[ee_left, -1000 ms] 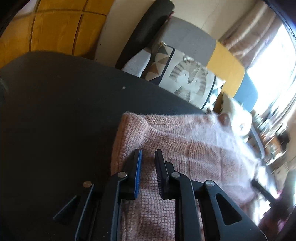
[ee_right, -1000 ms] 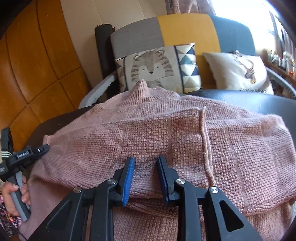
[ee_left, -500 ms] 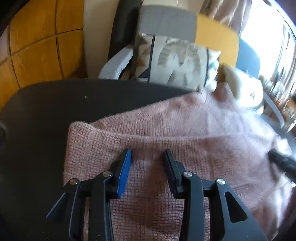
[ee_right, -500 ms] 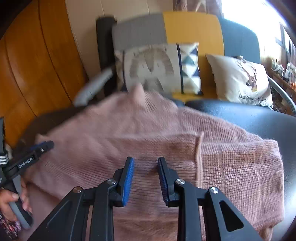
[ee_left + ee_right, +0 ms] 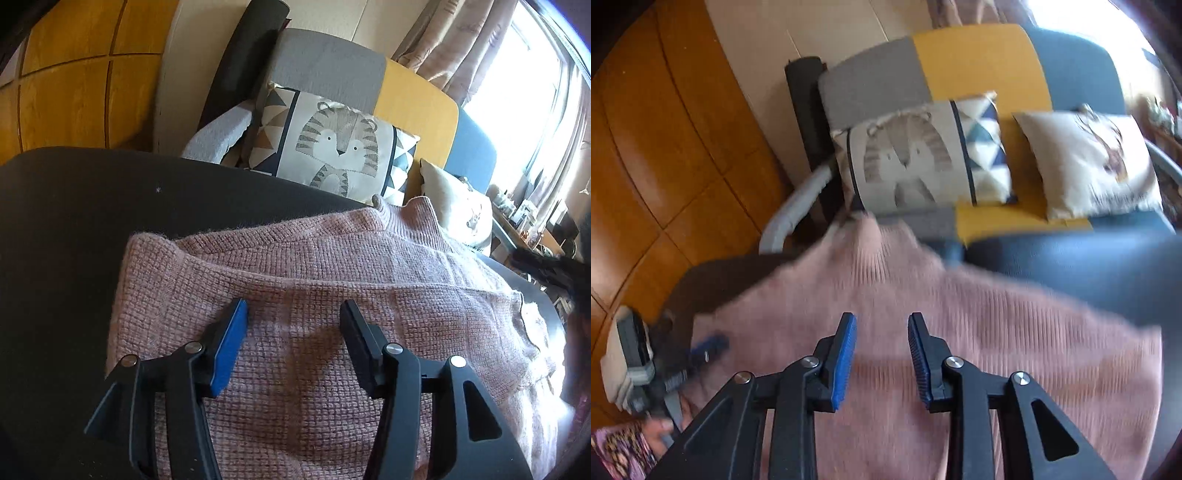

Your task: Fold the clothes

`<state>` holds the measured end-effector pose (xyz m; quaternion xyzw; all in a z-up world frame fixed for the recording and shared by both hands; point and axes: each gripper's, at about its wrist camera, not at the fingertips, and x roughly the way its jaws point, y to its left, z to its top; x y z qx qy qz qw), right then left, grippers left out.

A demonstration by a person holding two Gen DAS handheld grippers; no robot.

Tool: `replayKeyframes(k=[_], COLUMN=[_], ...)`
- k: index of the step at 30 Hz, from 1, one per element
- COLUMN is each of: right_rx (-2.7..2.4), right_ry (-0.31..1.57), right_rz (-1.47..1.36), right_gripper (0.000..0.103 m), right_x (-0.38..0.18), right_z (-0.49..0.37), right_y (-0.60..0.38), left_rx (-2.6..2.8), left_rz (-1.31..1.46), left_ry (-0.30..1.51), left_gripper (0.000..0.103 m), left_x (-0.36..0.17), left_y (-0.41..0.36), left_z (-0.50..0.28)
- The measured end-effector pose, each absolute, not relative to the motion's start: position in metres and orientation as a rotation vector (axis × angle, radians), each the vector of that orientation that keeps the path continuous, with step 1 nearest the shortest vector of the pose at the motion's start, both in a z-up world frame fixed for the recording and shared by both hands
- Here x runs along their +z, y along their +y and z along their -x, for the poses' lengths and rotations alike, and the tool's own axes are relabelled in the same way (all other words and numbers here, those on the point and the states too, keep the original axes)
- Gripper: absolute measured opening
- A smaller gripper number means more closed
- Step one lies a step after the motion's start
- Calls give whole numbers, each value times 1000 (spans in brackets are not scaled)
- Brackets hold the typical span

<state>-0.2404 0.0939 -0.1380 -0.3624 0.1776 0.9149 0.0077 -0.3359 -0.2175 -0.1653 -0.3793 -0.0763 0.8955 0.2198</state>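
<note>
From the left wrist view, the pink knitted sweater (image 5: 332, 325) lay folded on the dark table (image 5: 66, 240), its collar pointing toward the sofa (image 5: 413, 107) beyond the table's far edge. A folded-over layer ran across the sweater's near half, its edge slanting from the sweater's left corner toward the right. The left gripper (image 5: 293, 314) hung over that folded layer with its jaws parted and opening wider; knit showed in the gap between them, but neither pad pinched it. Behind the sweater's collar, a tiger cushion (image 5: 332, 147) leaned against the sofa back, and a pale cushion (image 5: 458, 210) sat to the right of the collar. At the sweater's right edge a dark blurred shape stood out; I could not tell what it was.

From the right wrist view, much blurred, the sweater (image 5: 960, 332) spread wide on the table (image 5: 713, 280), collar again toward the sofa (image 5: 979, 55). The right gripper (image 5: 882, 328) hovered above the sweater's near part, jaws released and easing apart, gripping nothing. The left gripper (image 5: 709, 347) showed at the sweater's left edge, held in a person's hand (image 5: 661, 428). The tiger cushion (image 5: 916, 155) stood behind the collar, the pale cushion (image 5: 1093, 162) farther right of it.
</note>
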Motion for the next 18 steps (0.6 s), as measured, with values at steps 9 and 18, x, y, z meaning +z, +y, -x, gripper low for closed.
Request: replayKeyframes(k=[9, 18], right_rx=[2714, 2777], right_ry=[442, 357], right_rz=[1402, 1569], right_gripper=[30, 34], right_x=[-171, -192], right_z=[346, 397], right_y=[128, 132], left_rx=[2480, 2474], left_rz=[1012, 993], left_ry=[-244, -277], left_gripper=[55, 55], left_x=[-167, -168], left_y=[-220, -223], left_z=[332, 334])
